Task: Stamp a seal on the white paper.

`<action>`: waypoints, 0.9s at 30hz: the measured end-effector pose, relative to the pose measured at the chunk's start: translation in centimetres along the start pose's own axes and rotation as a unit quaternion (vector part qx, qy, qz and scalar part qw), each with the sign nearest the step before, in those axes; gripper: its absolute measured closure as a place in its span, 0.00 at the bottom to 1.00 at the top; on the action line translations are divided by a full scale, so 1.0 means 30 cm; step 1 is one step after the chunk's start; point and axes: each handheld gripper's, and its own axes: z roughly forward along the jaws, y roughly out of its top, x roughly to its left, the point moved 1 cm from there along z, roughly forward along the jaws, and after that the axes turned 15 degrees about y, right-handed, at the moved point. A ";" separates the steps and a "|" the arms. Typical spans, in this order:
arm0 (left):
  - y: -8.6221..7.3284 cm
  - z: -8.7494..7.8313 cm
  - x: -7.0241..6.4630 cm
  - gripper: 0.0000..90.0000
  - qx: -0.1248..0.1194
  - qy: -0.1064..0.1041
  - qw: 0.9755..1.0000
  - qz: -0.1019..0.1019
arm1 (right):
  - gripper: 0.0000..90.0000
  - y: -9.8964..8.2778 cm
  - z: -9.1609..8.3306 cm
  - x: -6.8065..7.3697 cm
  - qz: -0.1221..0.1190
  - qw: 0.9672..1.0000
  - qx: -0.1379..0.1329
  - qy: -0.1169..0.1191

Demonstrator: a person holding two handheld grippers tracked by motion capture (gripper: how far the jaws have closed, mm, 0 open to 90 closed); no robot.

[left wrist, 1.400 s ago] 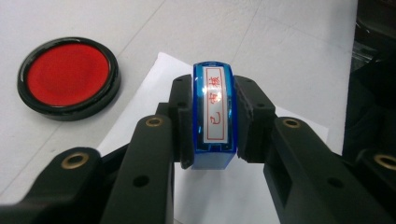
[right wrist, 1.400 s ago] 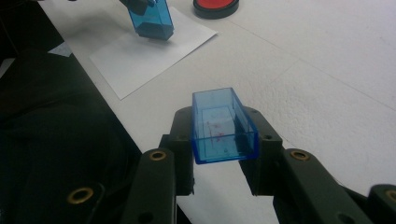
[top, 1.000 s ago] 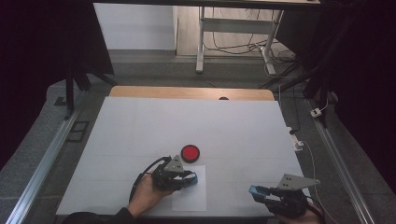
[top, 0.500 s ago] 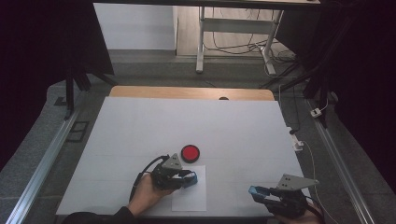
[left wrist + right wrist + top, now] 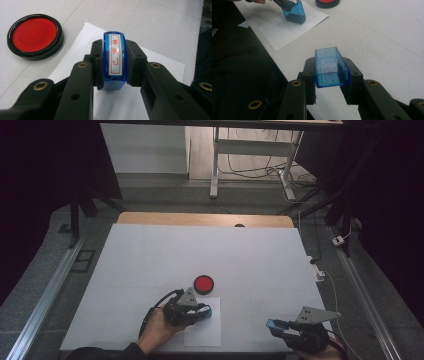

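In the high view the person's left hand comes in from the bottom edge and holds the left gripper low over a white sheet of paper, pointing toward about 3 o'clock. Its jaws are closed on a blue stamp; in the left gripper view both pads press on the sides of the stamp. The stamp is over the upper part of the paper; whether it touches the sheet I cannot tell.

The right gripper is at the bottom right of the table, very near the front edge, pointing toward about 9 o'clock. Its jaws are clamped on a clear blue cap, which is open at the near side and held above the bare table surface.

A round red ink pad in a black rim lies just beside the paper, at about 12 o'clock from it, and near the left gripper. The two grippers are well apart, with bare white table between them. The far half of the table is open, up to a wooden strip at the back edge.

The left gripper view shows red characters on the white label of the stamp. The right gripper view shows the stamp body tilted over the paper, and faint red marks inside the cap.
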 end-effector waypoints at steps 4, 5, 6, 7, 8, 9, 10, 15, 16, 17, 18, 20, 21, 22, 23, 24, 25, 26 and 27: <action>0.000 0.004 0.017 0.79 0.005 -0.014 1.000 -0.012 | 0.76 0.000 0.000 0.000 -0.001 1.000 0.001 0.000; 0.000 0.005 0.018 0.79 0.004 -0.016 1.000 -0.016 | 0.76 0.000 0.001 0.000 -0.002 1.000 0.002 0.000; -0.001 0.006 0.024 0.79 0.006 -0.020 1.000 -0.015 | 0.76 0.000 0.001 0.000 -0.002 1.000 0.002 0.000; -0.002 0.007 0.027 0.79 0.005 -0.023 0.999 -0.021 | 0.76 0.000 0.001 0.000 -0.001 1.000 0.002 0.000; -0.004 0.009 0.031 0.79 0.004 -0.026 0.999 -0.028 | 0.77 0.000 0.001 -0.001 -0.001 1.000 0.002 0.000; -0.006 0.010 0.038 0.79 0.005 -0.032 0.999 -0.030 | 0.76 0.000 0.001 -0.001 -0.001 1.000 0.002 0.000; -0.008 0.012 0.043 0.79 0.003 -0.037 0.999 -0.038 | 0.76 0.000 0.001 -0.001 -0.001 1.000 0.002 0.000; -0.013 0.020 0.065 0.79 0.005 -0.057 0.996 -0.065 | 0.76 0.000 0.001 0.000 -0.001 1.000 0.002 0.000; -0.013 0.020 0.063 0.79 0.004 -0.055 0.996 -0.064 | 0.76 0.000 0.001 -0.001 -0.001 1.000 0.002 0.000; -0.012 0.017 0.057 0.79 0.005 -0.049 0.997 -0.055 | 0.76 0.000 0.001 -0.001 -0.001 1.000 0.003 0.000; -0.010 0.015 0.047 0.79 0.004 -0.040 0.998 -0.049 | 0.76 0.000 0.001 0.000 -0.001 1.000 0.003 0.001; -0.006 0.010 0.031 0.79 0.004 -0.026 0.999 -0.033 | 0.76 0.000 0.001 0.000 0.000 1.000 0.003 0.000; -0.005 0.008 0.028 0.79 0.005 -0.022 0.999 -0.028 | 0.76 0.000 0.002 0.000 0.000 1.000 0.003 0.000; -0.005 0.008 0.027 0.79 0.006 -0.022 0.999 -0.027 | 0.77 0.000 0.002 0.000 0.000 1.000 0.003 0.001; -0.006 0.009 0.028 0.79 0.004 -0.023 0.999 -0.032 | 0.76 0.000 0.002 0.000 -0.001 1.000 0.003 0.001; -0.007 0.010 0.030 0.79 0.004 -0.026 0.999 -0.035 | 0.76 0.000 0.002 0.000 -0.001 1.000 0.003 0.001; -0.007 0.010 0.032 0.79 0.005 -0.027 0.999 -0.036 | 0.77 0.000 0.002 0.000 -0.002 1.000 0.004 0.001; -0.006 0.010 0.034 0.79 0.007 -0.028 0.999 -0.033 | 0.76 0.000 0.002 0.000 -0.002 1.000 0.004 0.002; -0.004 0.010 0.033 0.79 0.009 -0.027 0.999 -0.032 | 0.76 0.000 0.002 0.000 -0.002 1.000 0.004 0.002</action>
